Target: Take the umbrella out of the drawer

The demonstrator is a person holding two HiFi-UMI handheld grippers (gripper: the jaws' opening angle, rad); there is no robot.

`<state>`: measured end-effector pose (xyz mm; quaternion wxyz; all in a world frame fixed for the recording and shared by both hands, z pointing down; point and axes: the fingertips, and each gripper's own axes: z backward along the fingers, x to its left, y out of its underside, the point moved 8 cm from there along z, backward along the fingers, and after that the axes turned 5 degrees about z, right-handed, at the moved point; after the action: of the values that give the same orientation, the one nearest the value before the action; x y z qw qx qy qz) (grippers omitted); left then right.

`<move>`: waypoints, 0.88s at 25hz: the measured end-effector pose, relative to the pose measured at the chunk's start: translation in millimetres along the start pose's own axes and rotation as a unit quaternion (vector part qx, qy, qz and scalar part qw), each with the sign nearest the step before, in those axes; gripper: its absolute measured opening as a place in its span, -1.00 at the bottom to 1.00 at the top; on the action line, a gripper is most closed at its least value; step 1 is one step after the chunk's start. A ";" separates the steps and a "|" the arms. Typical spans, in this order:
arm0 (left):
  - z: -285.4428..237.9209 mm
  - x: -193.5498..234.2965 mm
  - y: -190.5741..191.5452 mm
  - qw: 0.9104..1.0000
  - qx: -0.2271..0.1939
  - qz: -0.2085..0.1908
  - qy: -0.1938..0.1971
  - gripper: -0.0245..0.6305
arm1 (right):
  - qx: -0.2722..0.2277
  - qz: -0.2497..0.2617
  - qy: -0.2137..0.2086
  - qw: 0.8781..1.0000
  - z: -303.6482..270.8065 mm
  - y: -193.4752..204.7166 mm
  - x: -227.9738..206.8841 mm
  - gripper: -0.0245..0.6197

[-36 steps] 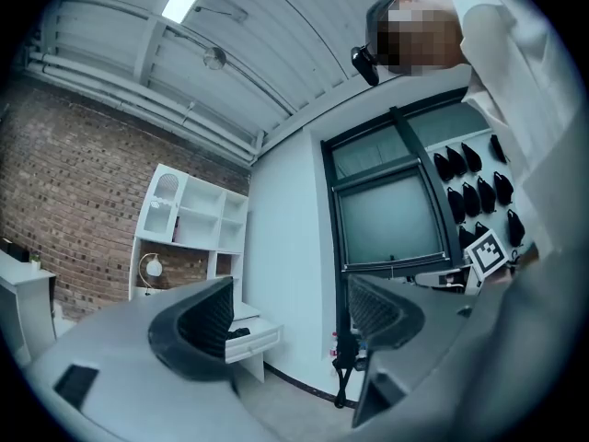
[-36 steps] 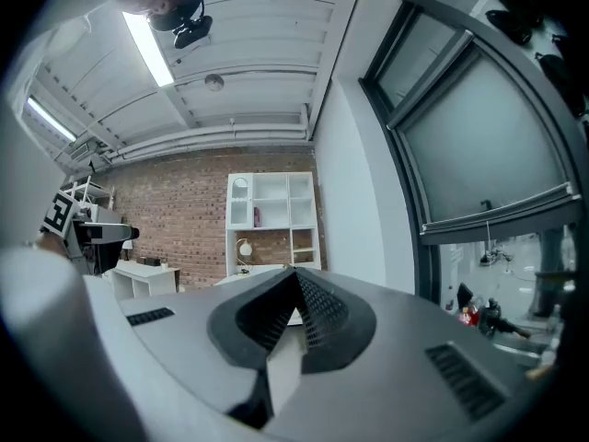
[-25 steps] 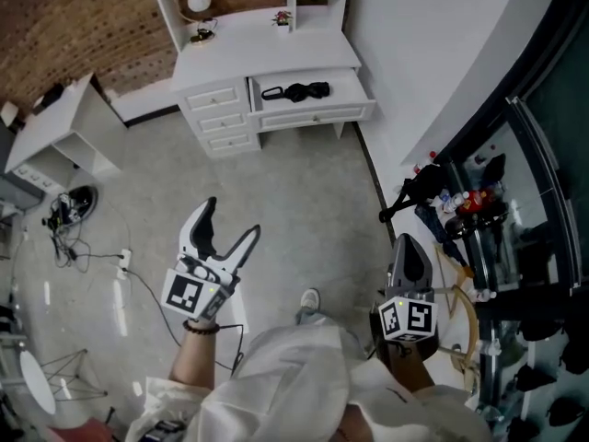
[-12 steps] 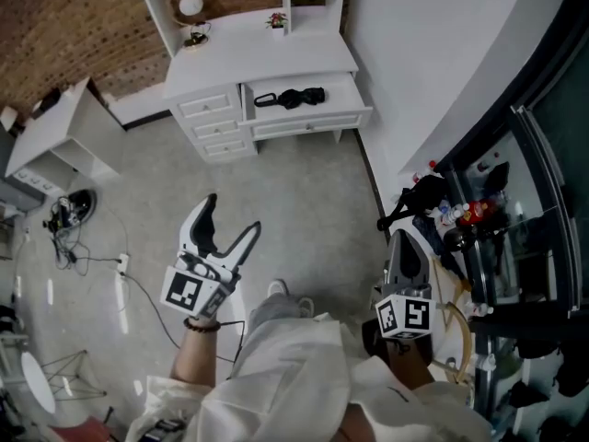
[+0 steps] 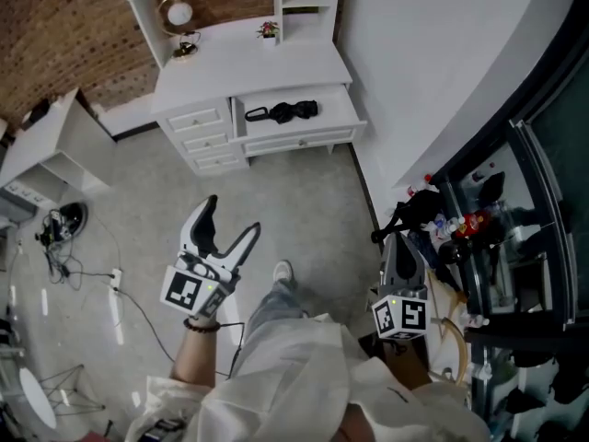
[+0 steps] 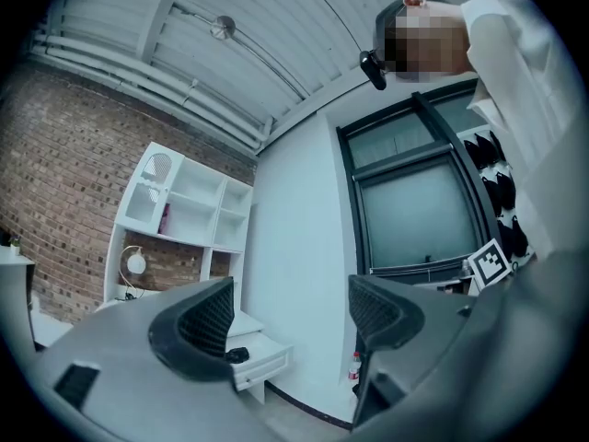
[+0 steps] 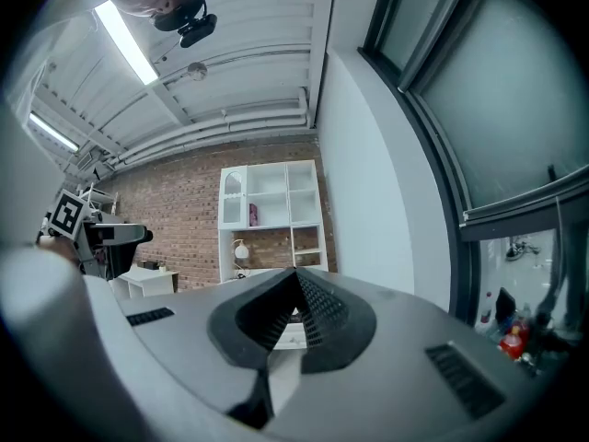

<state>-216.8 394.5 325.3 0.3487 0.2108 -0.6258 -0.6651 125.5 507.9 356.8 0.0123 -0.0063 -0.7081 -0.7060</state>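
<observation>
Since a second ago the person has stepped forward: the light-coloured shoe (image 5: 283, 271) is planted further ahead on the grey floor (image 5: 304, 201), and the white wooden desk (image 5: 248, 63) sits a bit lower and more to the left in the head view. Both grippers hang in pretty much the same spots as before.

The left gripper (image 5: 232, 215) is held up over the floor with its jaws wide apart and nothing between them. In the left gripper view that gripper (image 6: 293, 311) frames only the far white wall and the corner of the desk. The right gripper (image 5: 403, 241) is near the person's right side, and in the right gripper view the gripper's (image 7: 296, 279) jaws are pressed together at the tips with nothing caught in them.

The folded black umbrella (image 5: 290, 111) lies flat in the pulled-out white drawer (image 5: 299, 142) on the right half of the desk, far from both grippers, its strap loop pointing left. It also shows as a small dark lump (image 6: 237, 354) in the left gripper view.

Left of that drawer is a stack of three small shut drawers (image 5: 207, 136). A round lamp (image 5: 178, 14) and a tiny potted plant (image 5: 268, 29) sit at the far side of the desk, with the brown brick wall (image 5: 55, 44) behind. Loose cables (image 5: 55, 224) trail on the floor at the left.
</observation>
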 end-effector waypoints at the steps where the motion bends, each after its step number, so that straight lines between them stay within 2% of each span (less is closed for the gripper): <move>1: -9.0 7.3 1.2 1.000 0.000 0.000 0.002 0.23 | 0.000 0.000 0.002 1.000 -9.6 -0.1 -0.7 -0.87; 10: -99.6 98.1 2.5 1.000 0.007 0.004 0.016 0.23 | 0.005 0.003 0.017 1.000 -129.0 -5.6 -1.2 -0.87; 15: -118.9 121.0 0.6 1.000 0.003 0.004 0.025 0.23 | 0.001 0.002 0.032 0.999 -154.4 -7.4 1.1 -0.87; 19: -154.8 174.4 -2.9 0.999 0.006 0.010 0.035 0.23 | 0.009 0.006 0.037 0.999 -213.0 -12.2 15.9 -0.87; 22: -170.6 196.0 -2.3 0.999 0.007 0.011 0.045 0.23 | 0.006 0.018 0.041 0.999 -236.4 -16.2 23.5 -0.87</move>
<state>-225.9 134.8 331.9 0.3823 0.2364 -0.6163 -0.6467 103.6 271.2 342.0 0.0540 0.0094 -0.7111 -0.7009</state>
